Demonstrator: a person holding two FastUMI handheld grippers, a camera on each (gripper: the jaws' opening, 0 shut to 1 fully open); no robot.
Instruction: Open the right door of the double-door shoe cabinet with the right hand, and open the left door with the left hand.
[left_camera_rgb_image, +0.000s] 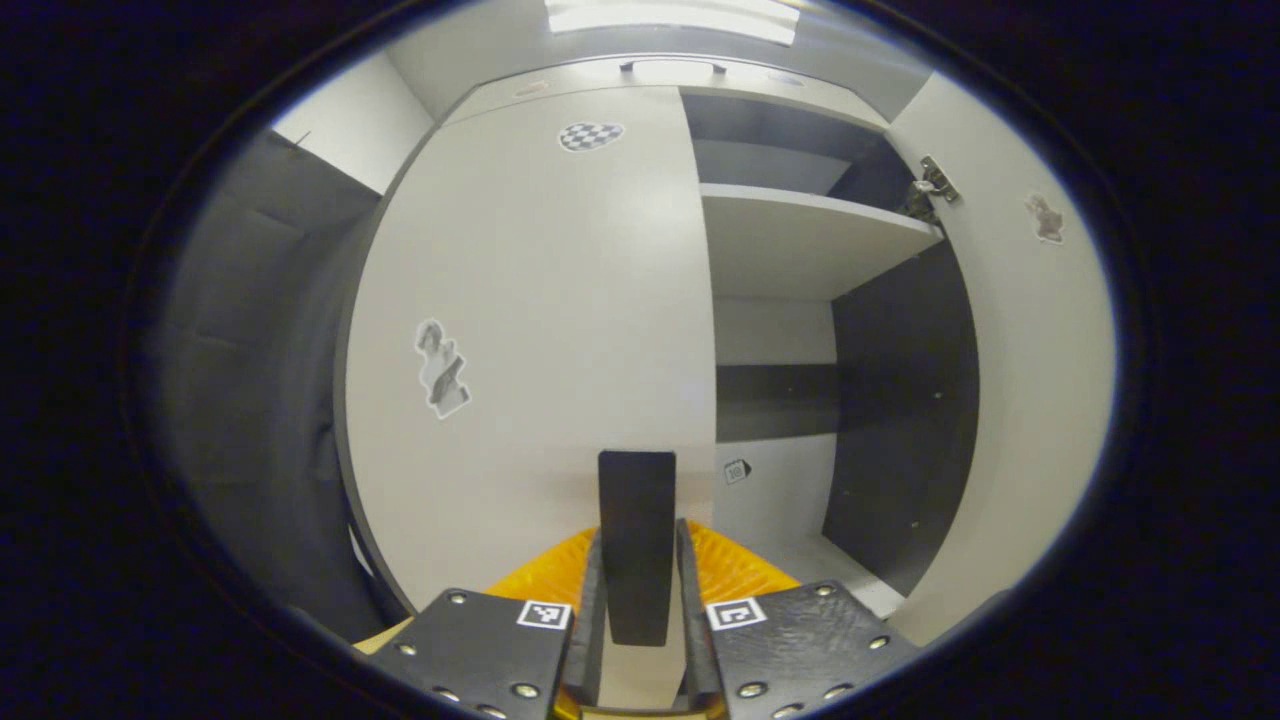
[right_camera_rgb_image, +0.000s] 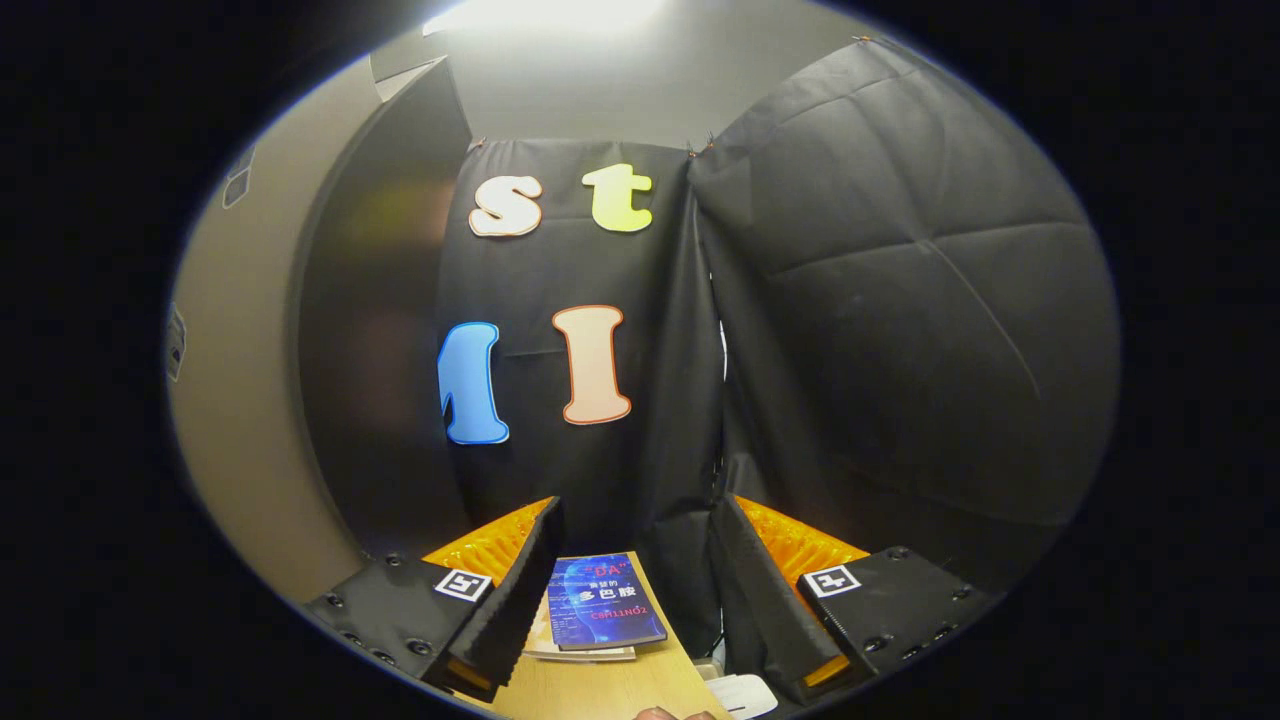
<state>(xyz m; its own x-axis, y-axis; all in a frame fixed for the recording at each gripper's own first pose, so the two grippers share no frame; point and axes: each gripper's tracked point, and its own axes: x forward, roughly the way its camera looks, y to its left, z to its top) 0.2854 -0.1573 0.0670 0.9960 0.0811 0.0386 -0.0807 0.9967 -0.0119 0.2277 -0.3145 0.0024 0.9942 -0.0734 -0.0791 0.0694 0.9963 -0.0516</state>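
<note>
Left hand-held gripper (left_camera_rgb_image: 640, 580): fingers pressed on the black handle (left_camera_rgb_image: 636, 540) of the closed left door (left_camera_rgb_image: 530, 330).
Right door (left_camera_rgb_image: 1040, 400): open.
Right hand-held gripper (right_camera_rgb_image: 635, 585): wide, holding nothing, above a blue book (right_camera_rgb_image: 603, 600).

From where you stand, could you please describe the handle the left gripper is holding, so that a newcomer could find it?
Start at the tall white shoe cabinet, whose right half stands open. On its closed left door, near the inner edge, sits a flat black upright handle, clamped by the left gripper. It is the door's one dark bar, unlike the stickers.

I am facing a smooth, faintly glossy white left door (left_camera_rgb_image: 530, 330) and its matt black handle (left_camera_rgb_image: 637, 545). A shiny metal hinge (left_camera_rgb_image: 930, 185) is glinting. Glossy book (right_camera_rgb_image: 603, 600) is lying on light wood table (right_camera_rgb_image: 610, 690).
</note>
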